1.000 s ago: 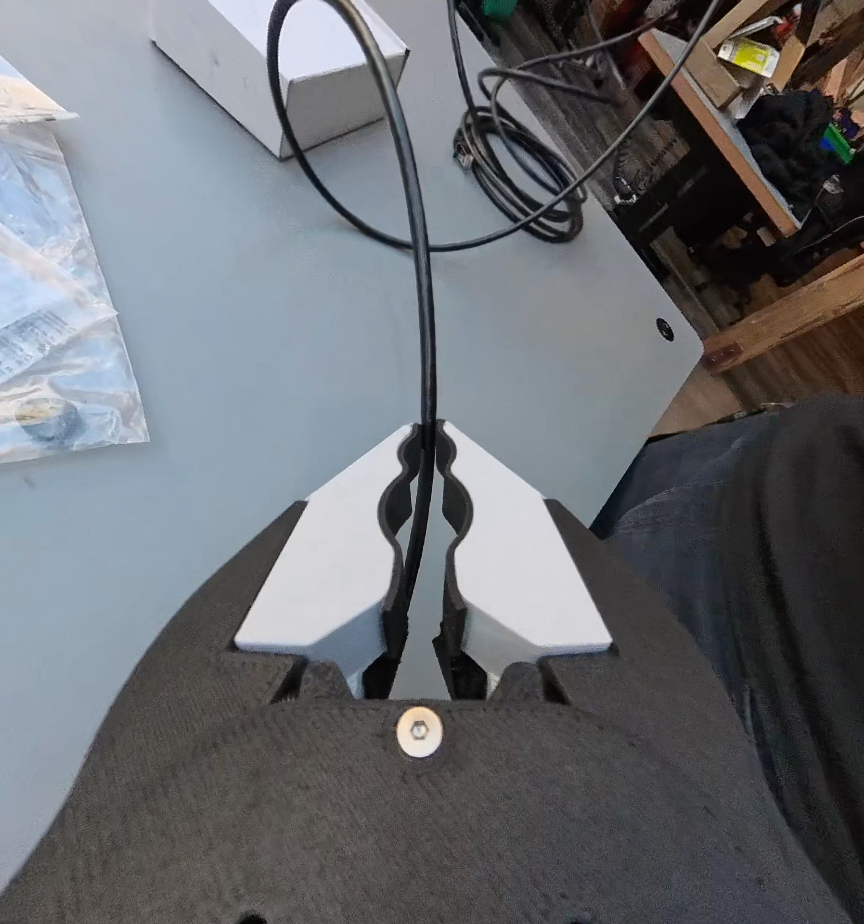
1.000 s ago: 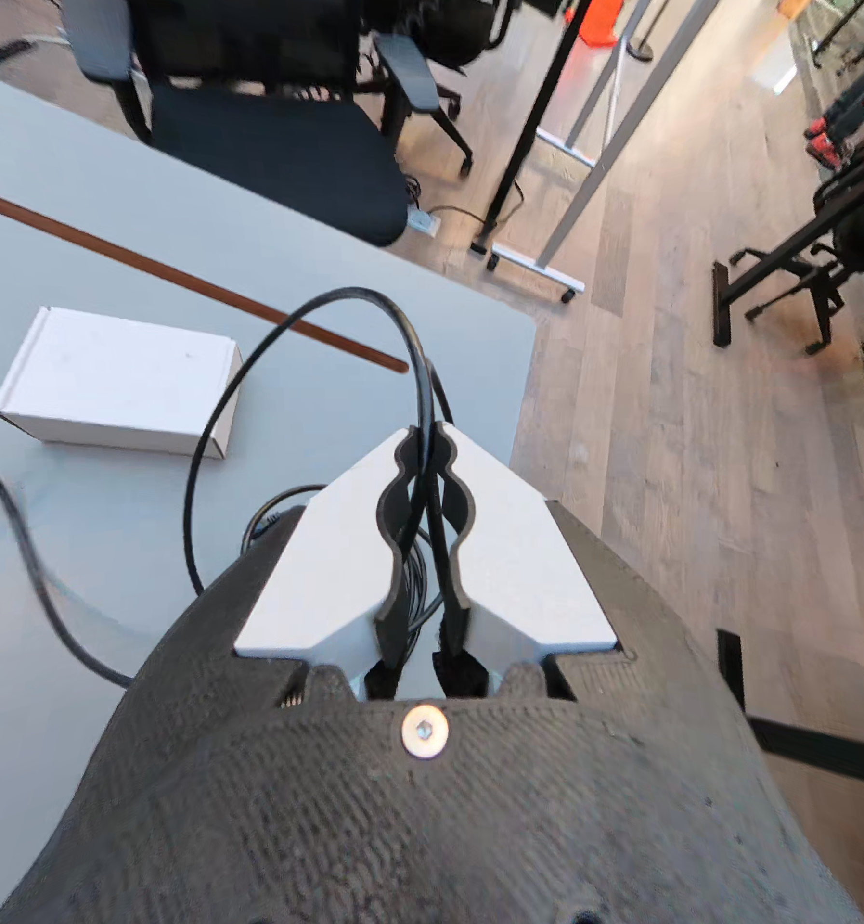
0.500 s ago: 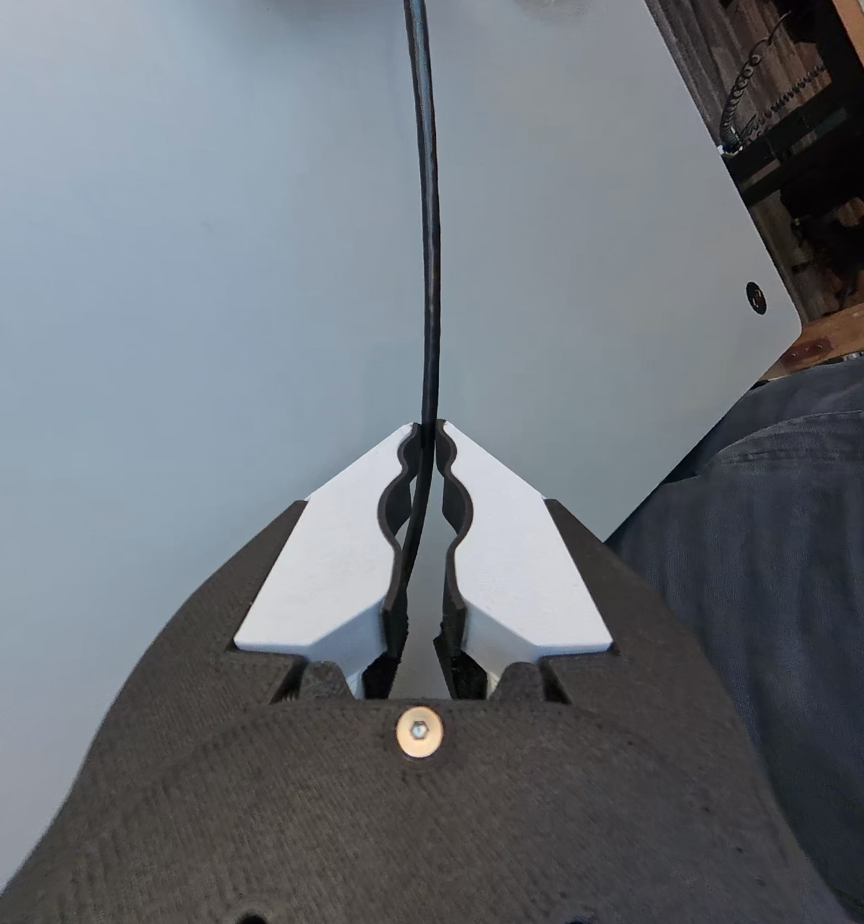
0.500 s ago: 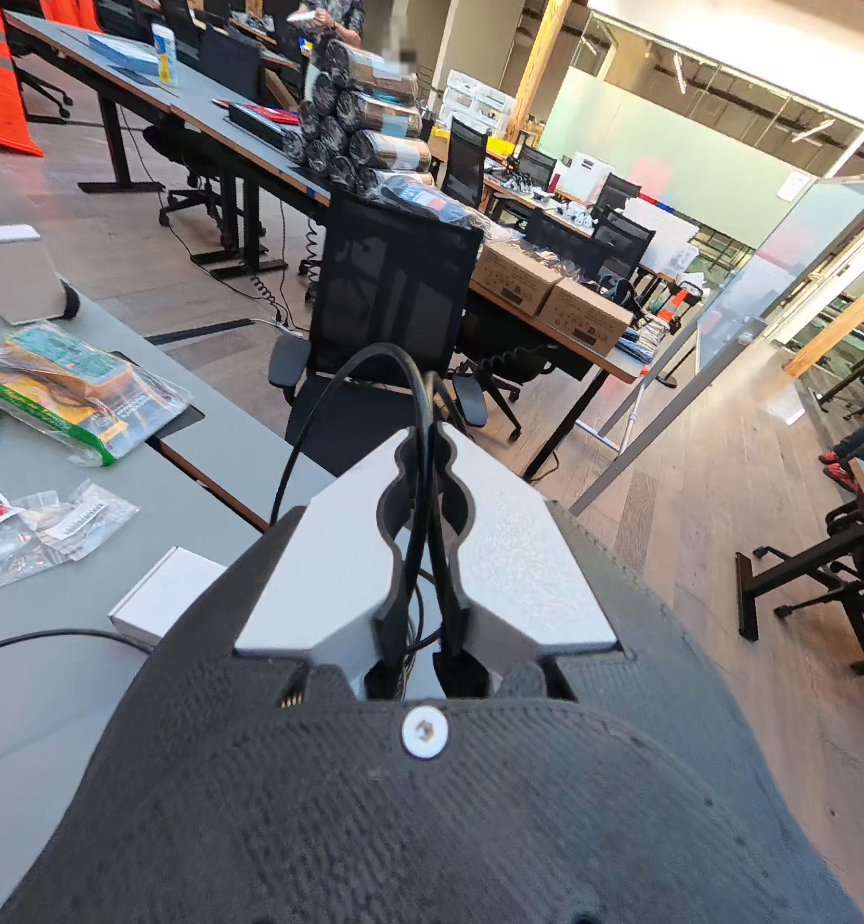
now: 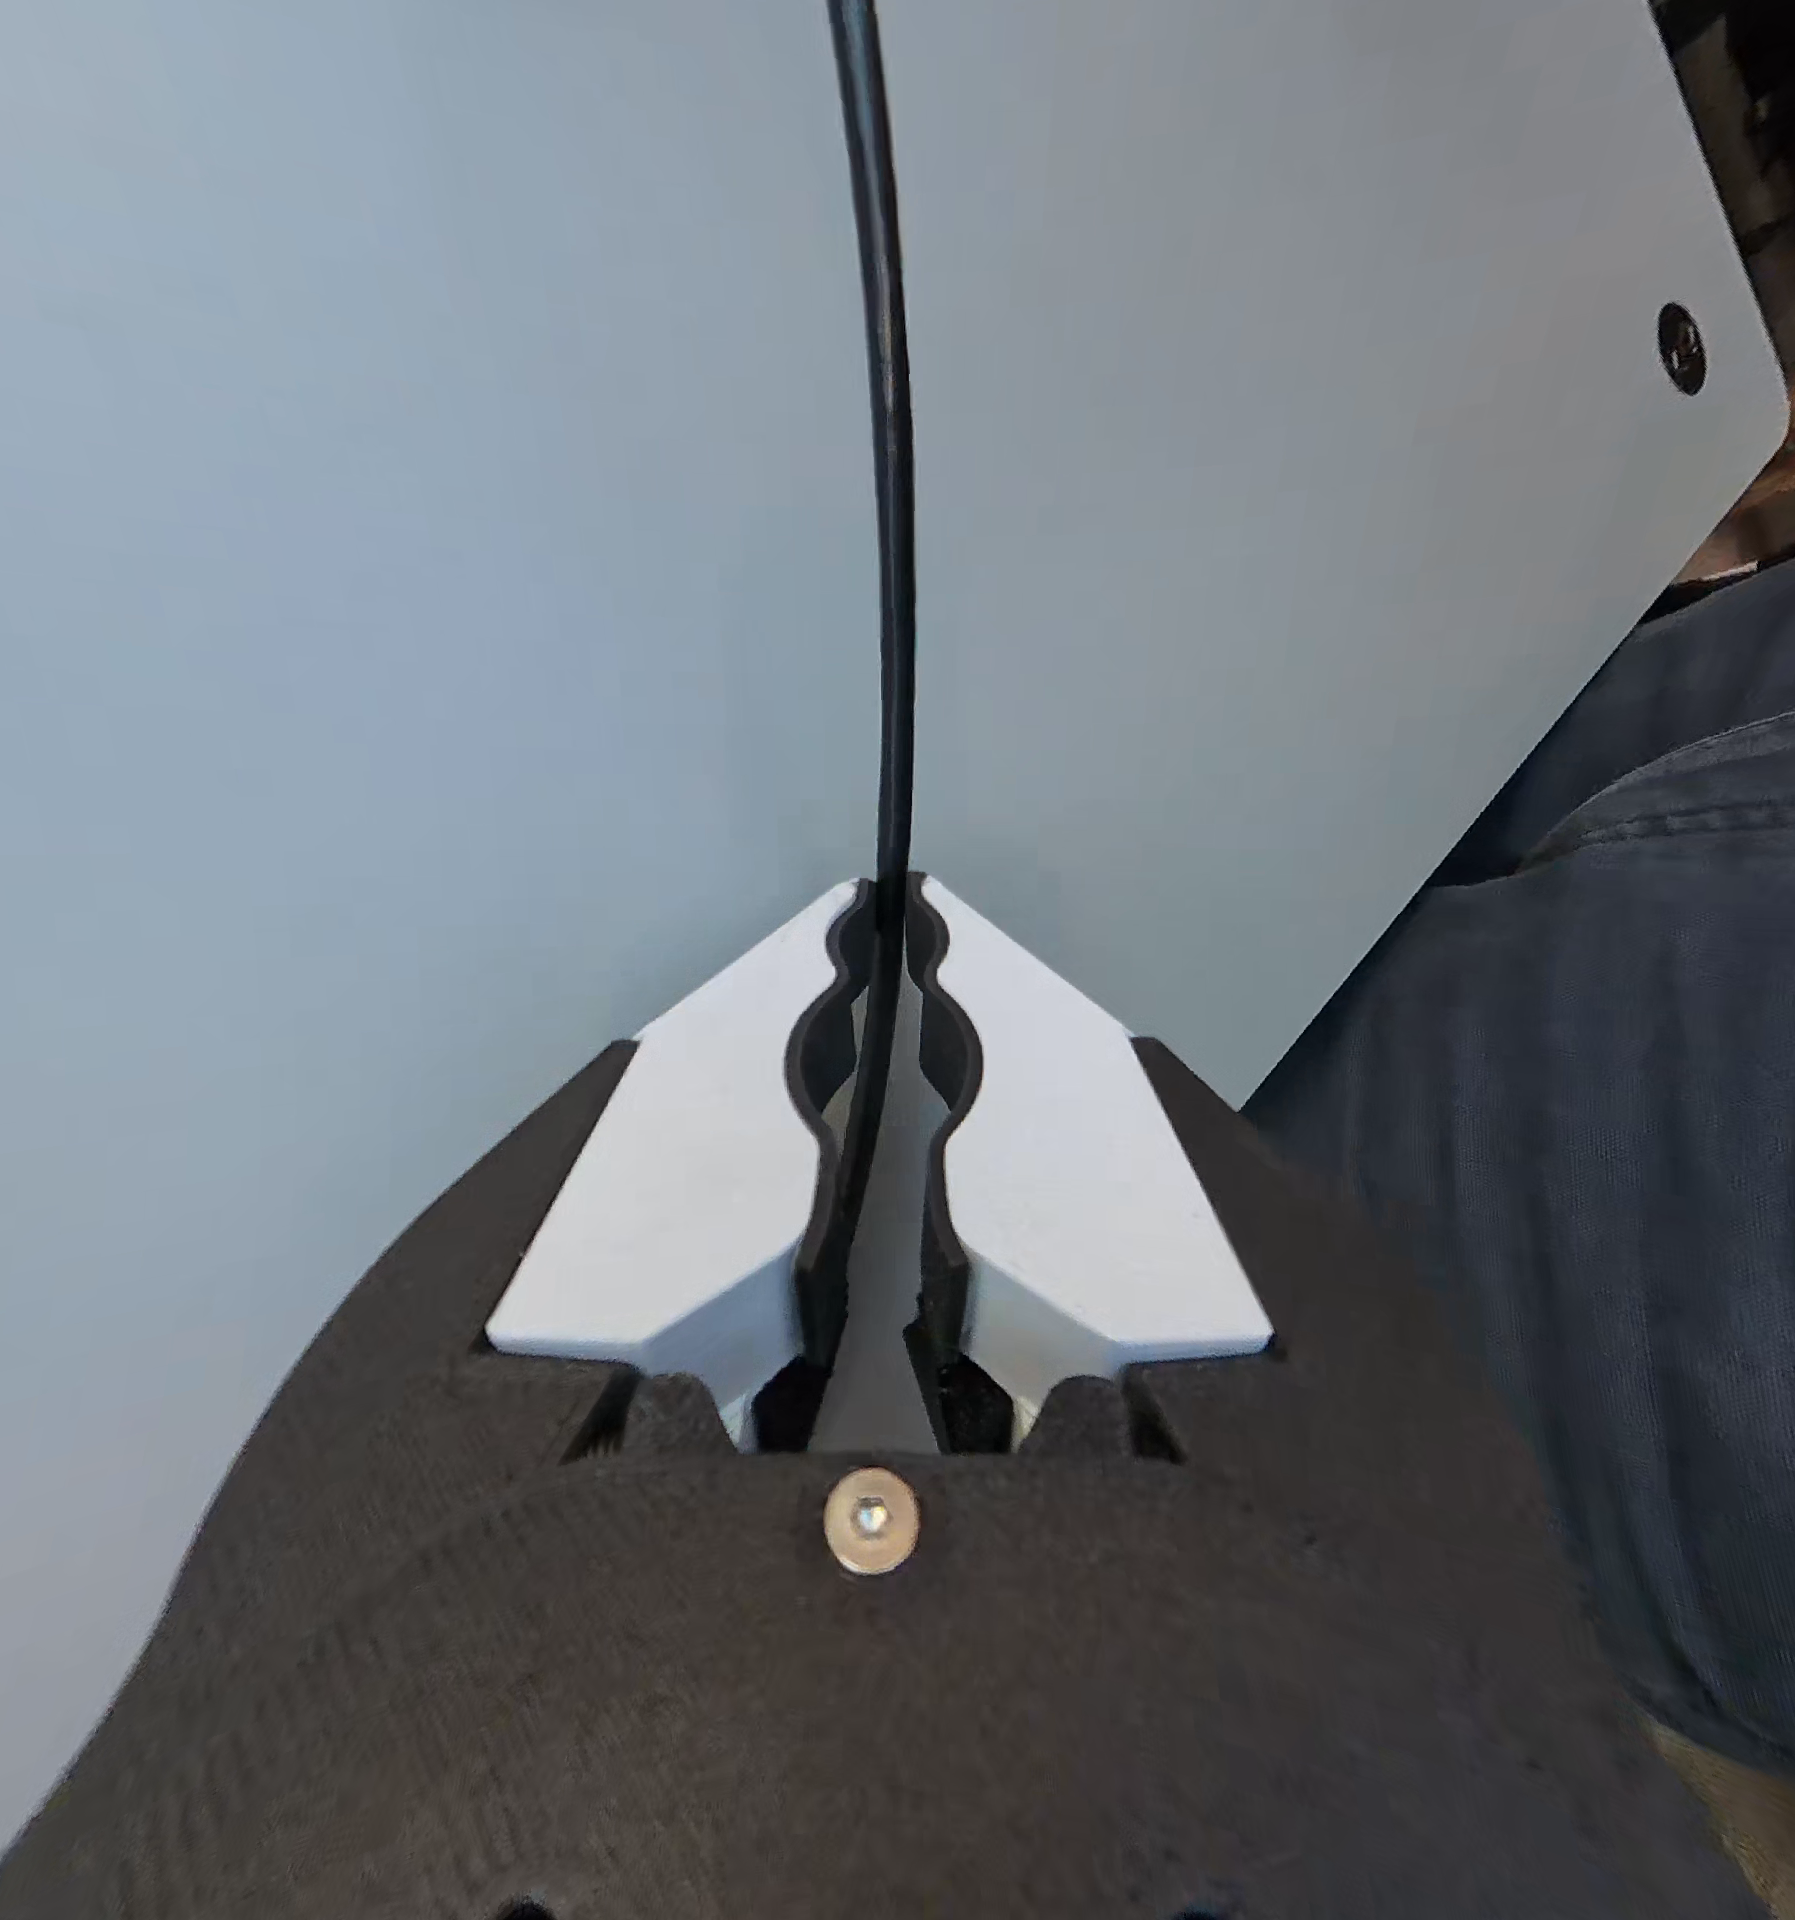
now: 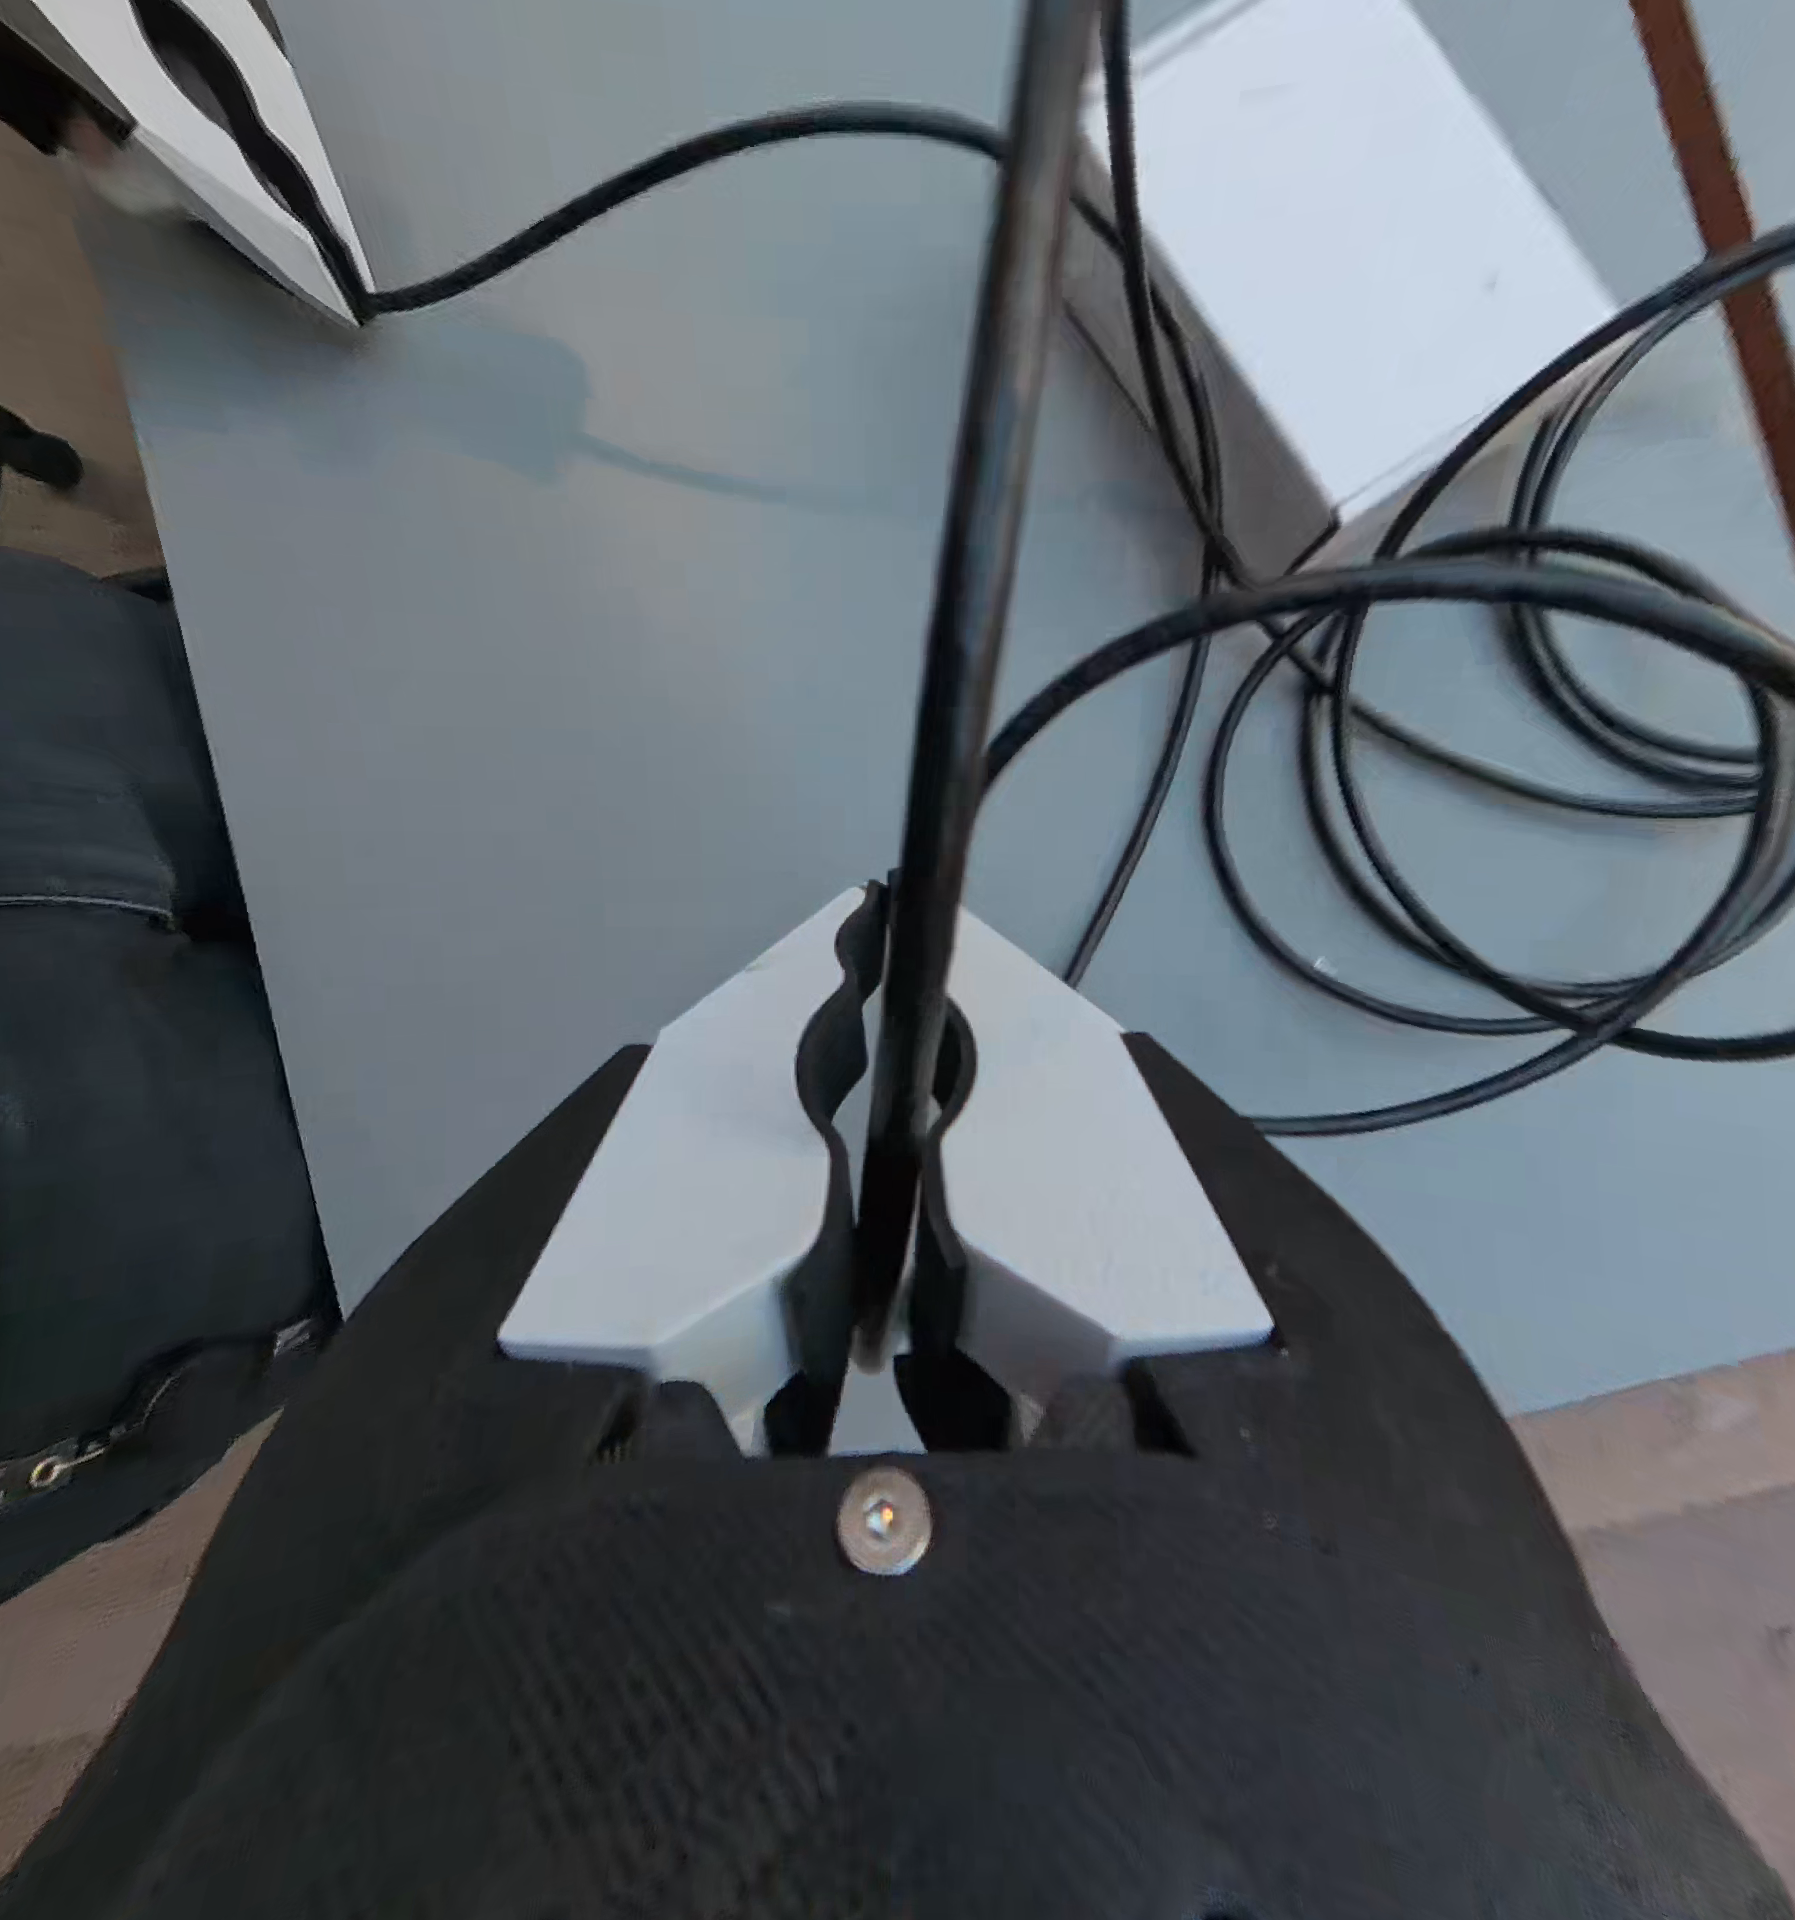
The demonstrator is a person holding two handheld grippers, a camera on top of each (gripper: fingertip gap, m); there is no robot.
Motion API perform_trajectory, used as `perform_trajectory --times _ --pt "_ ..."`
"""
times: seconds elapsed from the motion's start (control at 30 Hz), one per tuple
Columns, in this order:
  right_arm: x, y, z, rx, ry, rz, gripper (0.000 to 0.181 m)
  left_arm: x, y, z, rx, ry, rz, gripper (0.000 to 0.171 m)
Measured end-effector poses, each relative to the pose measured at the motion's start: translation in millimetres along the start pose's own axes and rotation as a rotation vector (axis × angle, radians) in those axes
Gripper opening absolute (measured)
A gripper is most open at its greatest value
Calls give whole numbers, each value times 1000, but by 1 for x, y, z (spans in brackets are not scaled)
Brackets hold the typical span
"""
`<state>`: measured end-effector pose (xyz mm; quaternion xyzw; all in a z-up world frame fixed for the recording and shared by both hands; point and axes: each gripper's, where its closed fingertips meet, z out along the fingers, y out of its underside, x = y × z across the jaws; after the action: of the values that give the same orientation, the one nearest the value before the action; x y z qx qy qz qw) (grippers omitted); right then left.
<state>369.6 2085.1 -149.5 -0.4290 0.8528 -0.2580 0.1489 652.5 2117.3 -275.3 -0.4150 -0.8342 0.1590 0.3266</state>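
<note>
Since half a second ago the right wrist view has swung down from the room to the smooth grey tabletop (image 6: 581,727). At that view's upper left, the left gripper (image 5: 885,883) pinches the thin round black cable (image 5: 895,520) at its fingertips. Centre frame, the right gripper (image 6: 898,894) is closed on the same cable between wavy black pads. Right of it, loose coils lie beside a white cardboard box (image 6: 1360,260).

The left tool (image 5: 890,883) has a rough, matt black printed-plastic body with smooth pale fingers (image 5: 706,1174) and a shiny metal screw (image 5: 871,1537). Glossy black cable (image 5: 893,520) ahead of it, over a smooth matt grey worktop (image 5: 353,520).
</note>
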Motion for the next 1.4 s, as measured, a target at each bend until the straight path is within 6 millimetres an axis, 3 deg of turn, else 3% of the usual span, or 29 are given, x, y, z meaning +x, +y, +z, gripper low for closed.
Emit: perform_trajectory --times 0.23,0.57,0.7,0.8,0.9,0.97,1.07,1.13,1.2,1.27,1.4 --pt "6 40 38 14 50 175 4 0 5 6 -71 3 16 3" --pt "17 52 26 237 81 470 19 -3 -2 0 -63 -43 6 4" --pt "23 46 25 361 69 568 21 -5 -5 -8 -65 -81 15 13" --pt "25 29 12 466 105 582 25 -6 -10 -17 -46 -109 39 22" --pt "12 10 -3 502 186 531 34 -10 -11 -28 -25 -118 44 29" --pt "-1 -10 -15 527 278 498 53 -13 -12 -39 13 -110 43 29" --pt "-20 -41 -32 539 507 459 72 -18 -12 -68 95 -94 52 30" --pt "-38 -68 -43 581 673 427 67 -31 -4 -98 141 -116 50 29" --pt "-62 -98 -39 627 779 455 62 -53 11 -136 182 -148 37 29" --pt "-93 -137 -1 641 753 475 54 -97 40 -180 181 -252 -31 27" --pt "-141 -183 120 423 627 687 59 -210 120 -290 172 -495 -338 28"
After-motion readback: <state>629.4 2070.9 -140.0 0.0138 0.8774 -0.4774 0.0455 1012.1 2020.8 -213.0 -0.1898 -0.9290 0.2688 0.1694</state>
